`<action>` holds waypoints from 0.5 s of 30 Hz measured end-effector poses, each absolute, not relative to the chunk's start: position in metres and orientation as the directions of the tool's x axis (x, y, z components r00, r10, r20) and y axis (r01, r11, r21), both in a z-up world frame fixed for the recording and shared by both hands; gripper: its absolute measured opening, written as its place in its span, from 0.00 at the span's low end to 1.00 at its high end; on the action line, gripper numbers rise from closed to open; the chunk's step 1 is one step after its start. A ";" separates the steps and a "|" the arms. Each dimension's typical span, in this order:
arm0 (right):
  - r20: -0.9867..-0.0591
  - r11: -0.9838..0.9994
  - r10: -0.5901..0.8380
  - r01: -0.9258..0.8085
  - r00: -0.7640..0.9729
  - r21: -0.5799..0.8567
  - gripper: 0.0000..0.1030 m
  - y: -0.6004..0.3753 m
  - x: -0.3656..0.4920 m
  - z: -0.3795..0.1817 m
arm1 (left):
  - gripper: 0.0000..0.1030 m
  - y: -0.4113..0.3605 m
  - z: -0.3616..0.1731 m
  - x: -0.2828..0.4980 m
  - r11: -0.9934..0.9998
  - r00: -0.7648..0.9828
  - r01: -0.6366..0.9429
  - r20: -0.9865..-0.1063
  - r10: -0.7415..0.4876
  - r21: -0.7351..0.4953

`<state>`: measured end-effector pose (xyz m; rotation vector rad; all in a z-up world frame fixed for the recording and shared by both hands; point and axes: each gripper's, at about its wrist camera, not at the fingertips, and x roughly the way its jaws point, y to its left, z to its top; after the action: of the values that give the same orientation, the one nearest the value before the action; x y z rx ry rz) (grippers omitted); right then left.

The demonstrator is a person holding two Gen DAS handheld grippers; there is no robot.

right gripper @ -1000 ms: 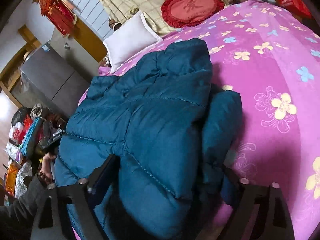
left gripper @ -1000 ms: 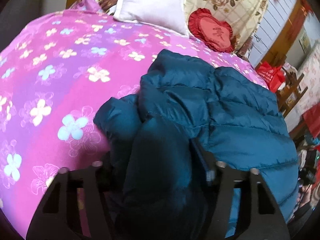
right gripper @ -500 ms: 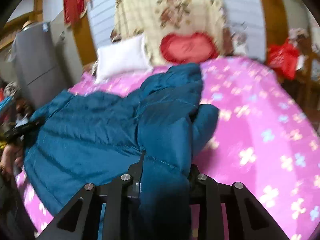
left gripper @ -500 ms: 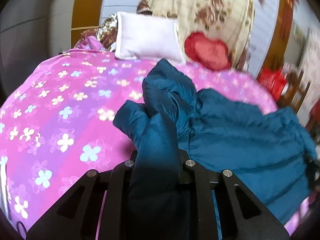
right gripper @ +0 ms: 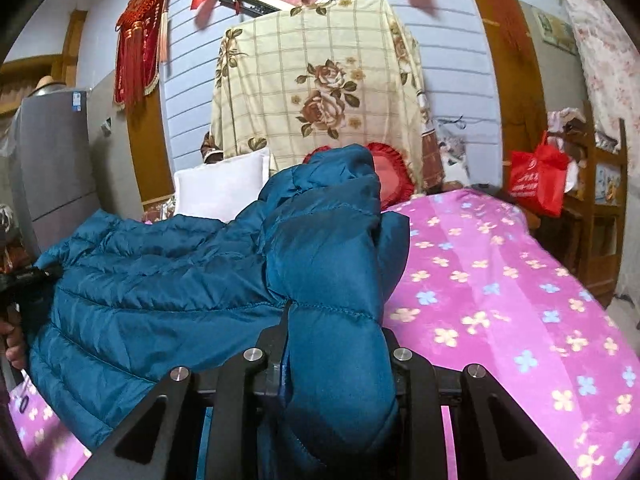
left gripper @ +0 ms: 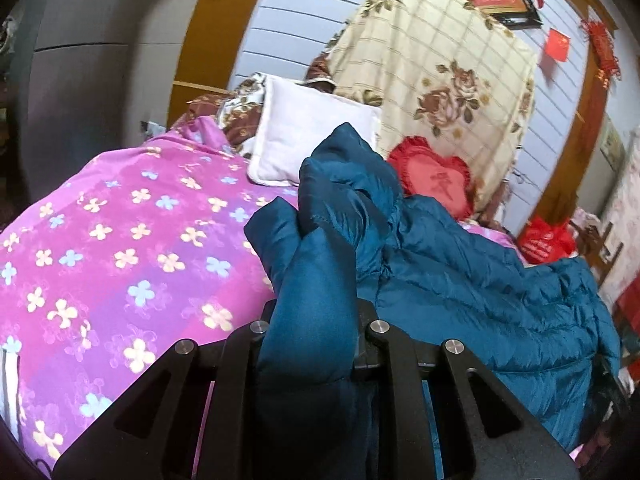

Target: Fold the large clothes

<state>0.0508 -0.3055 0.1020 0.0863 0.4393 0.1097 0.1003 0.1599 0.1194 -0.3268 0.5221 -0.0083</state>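
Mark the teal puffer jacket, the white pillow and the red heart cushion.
teal puffer jacket (left gripper: 480, 292): left wrist view, quilted body panel.
white pillow (right gripper: 220, 192): right wrist view, middle of its visible face.
red heart cushion (left gripper: 436, 184): left wrist view, centre near the embroidered character.

So I've got the jacket (right gripper: 168, 280) lying on the bed (right gripper: 500, 280), one fold bunched up between my right gripper (right gripper: 336, 360), another in the left gripper (left gripper: 312, 340). Pillow (right gripper: 220, 188) and heart cushion (left gripper: 436, 180) sit behind it, bag (right gripper: 536, 180) off right.
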 end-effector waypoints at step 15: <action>-0.560 0.855 0.210 0.126 0.802 0.502 0.60 -0.371 0.099 0.025 | 0.59 0.180 0.030 0.158 0.947 0.732 -0.172 -0.679 -0.061 -0.271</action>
<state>0.0986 -0.3709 0.0255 0.5523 0.6474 0.0474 0.1579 0.1802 0.0301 -0.3290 0.7507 0.0623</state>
